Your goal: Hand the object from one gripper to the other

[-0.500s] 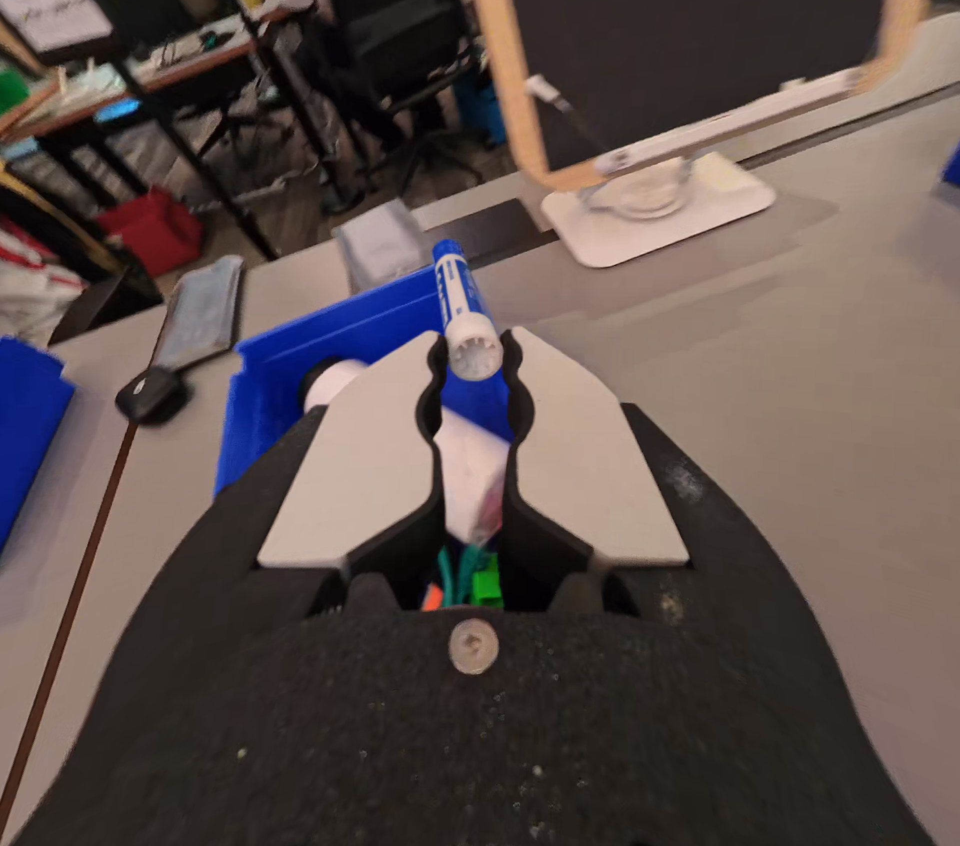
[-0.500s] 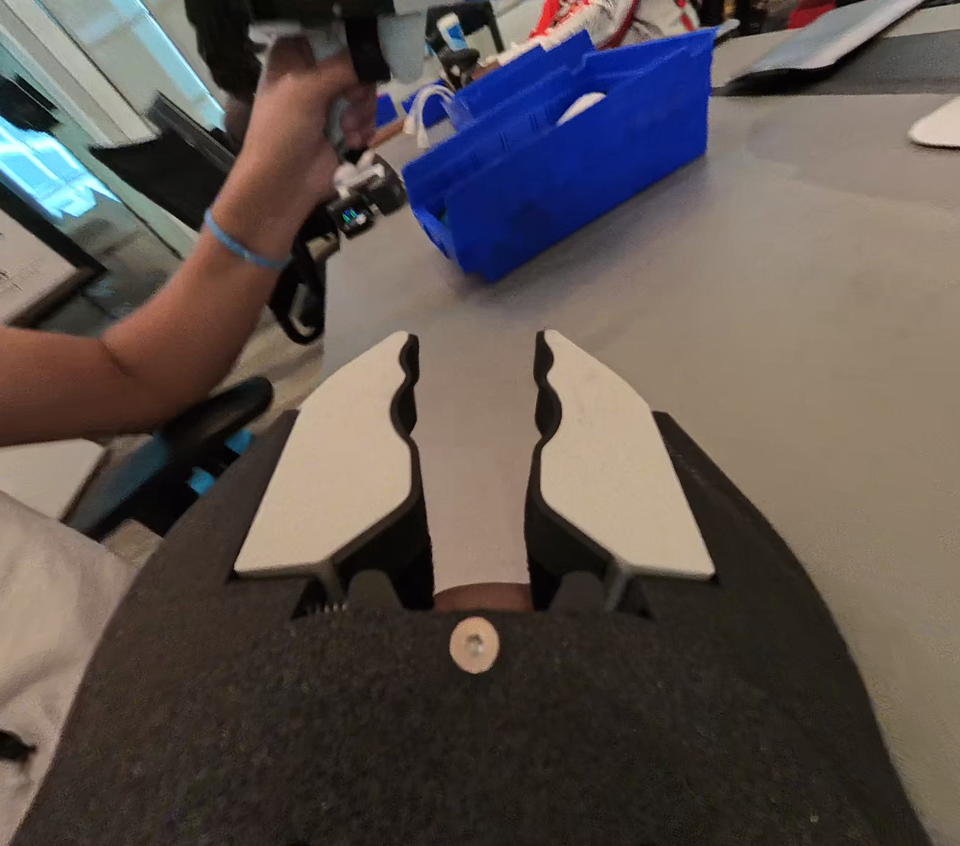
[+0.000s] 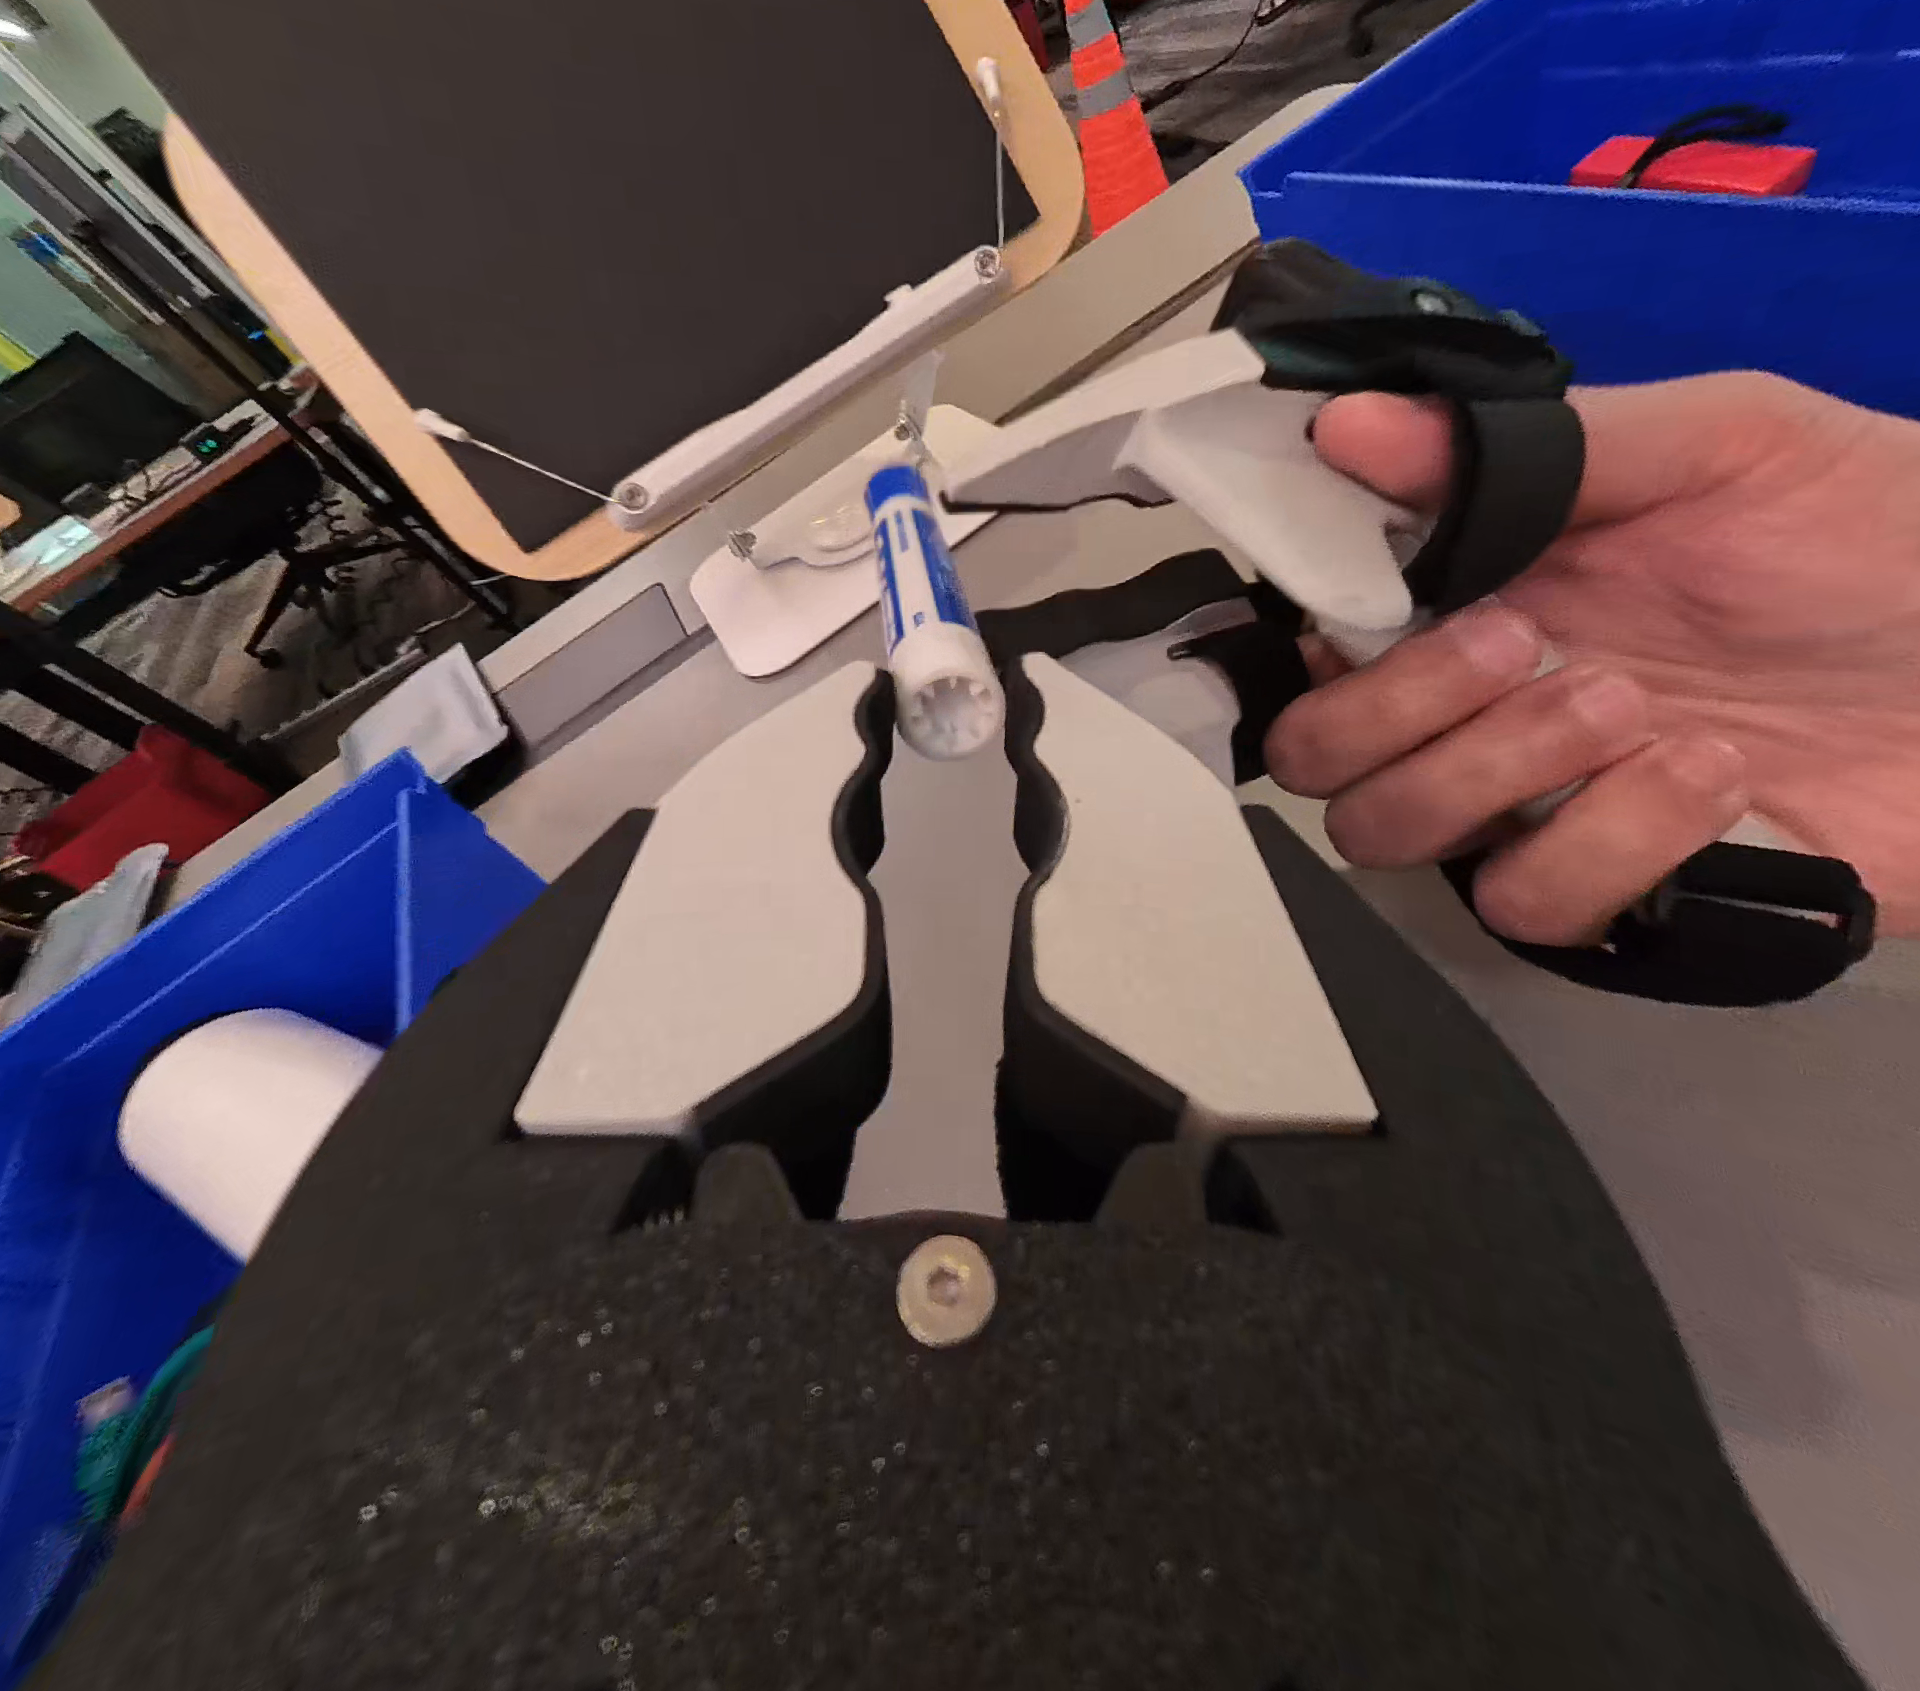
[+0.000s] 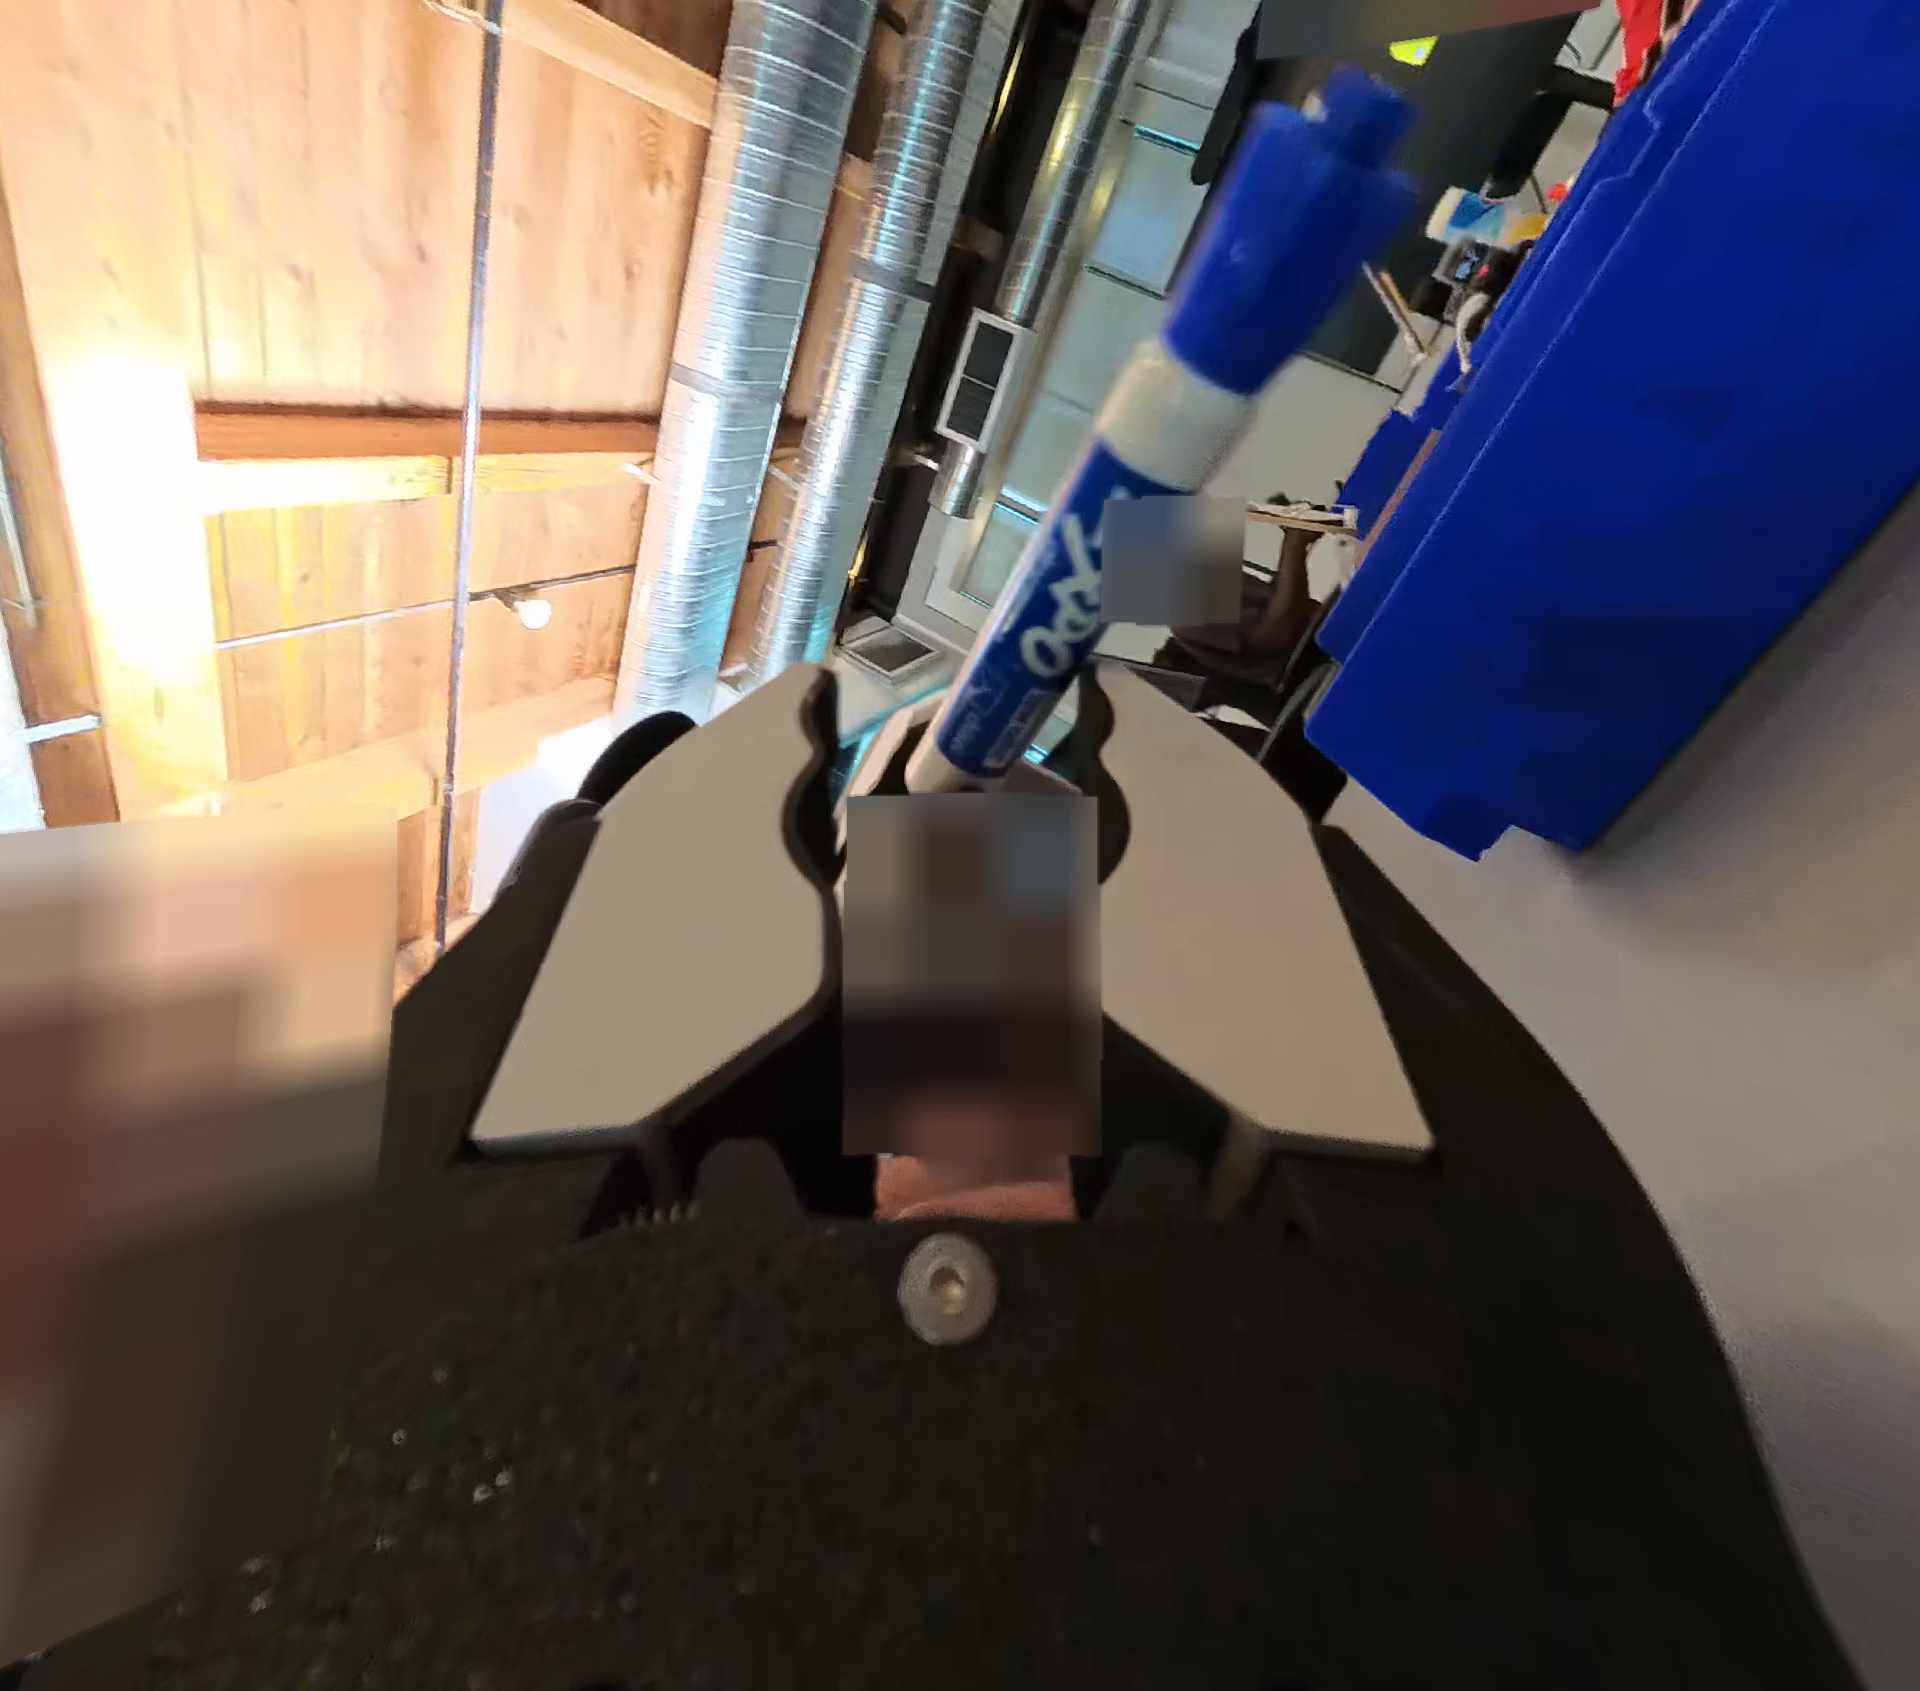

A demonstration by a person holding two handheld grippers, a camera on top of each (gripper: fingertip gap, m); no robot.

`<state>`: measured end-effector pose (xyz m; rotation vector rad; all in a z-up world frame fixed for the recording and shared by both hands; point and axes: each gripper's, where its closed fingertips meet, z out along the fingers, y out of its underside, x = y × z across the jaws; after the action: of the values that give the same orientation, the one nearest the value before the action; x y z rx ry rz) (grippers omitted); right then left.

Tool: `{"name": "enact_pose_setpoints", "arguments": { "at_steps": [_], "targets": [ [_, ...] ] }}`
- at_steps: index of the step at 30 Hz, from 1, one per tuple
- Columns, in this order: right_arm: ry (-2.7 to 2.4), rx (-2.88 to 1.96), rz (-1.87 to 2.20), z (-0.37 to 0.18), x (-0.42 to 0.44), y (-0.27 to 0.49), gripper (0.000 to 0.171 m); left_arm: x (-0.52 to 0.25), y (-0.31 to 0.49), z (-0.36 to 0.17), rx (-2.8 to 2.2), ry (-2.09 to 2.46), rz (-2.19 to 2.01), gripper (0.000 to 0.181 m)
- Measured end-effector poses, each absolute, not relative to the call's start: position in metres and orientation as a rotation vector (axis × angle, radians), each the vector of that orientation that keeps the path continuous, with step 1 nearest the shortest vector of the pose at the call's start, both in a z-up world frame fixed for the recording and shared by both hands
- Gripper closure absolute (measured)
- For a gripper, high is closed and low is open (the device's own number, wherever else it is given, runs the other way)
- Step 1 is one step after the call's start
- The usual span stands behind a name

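Gripping white-barrelled, blue-capped marker (image 3: 933, 618) by tail: left tool (image 3: 948, 706); right tool (image 4: 961, 732) spread around barrel

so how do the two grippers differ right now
The left gripper is shut on the marker, gripping its white butt end; the right gripper is open, its fingers straddling the barrel without closing. The left looks down toward the table, the right tilts upward. Both have matching grey fingers.

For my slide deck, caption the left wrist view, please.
Left tongs grip a blue-and-white marker by its end while the right tongs approach its far end.
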<state>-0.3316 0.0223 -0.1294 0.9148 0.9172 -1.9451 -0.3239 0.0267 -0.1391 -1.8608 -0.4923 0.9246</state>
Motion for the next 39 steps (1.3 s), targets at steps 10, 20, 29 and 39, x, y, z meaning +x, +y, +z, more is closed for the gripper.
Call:
{"name": "enact_pose_setpoints", "arguments": {
  "at_steps": [10, 20, 29, 39],
  "targets": [
    [0.899, 0.941, -1.862, -0.152, -0.334, 0.031, 0.151, -0.319, 0.037, -0.154, -1.852, -0.499, 0.879, 0.161],
    [1.894, 1.369, -2.096, -0.2, -0.373, 0.088, 0.153, -0.321, 0.034, -0.185, -1.896, -0.546, 0.569, 0.144],
    [2.775, 0.887, -1.905, -0.218, -0.333, 0.028, 0.153, -0.319, 0.036, -0.182, -1.809, -0.586, 0.218, 0.146],
    [2.755, 0.742, -1.853, -0.22, -0.317, 0.013, 0.153, -0.318, 0.03, -0.188, -1.84, -0.527, 0.174, 0.163]
  ]
}}
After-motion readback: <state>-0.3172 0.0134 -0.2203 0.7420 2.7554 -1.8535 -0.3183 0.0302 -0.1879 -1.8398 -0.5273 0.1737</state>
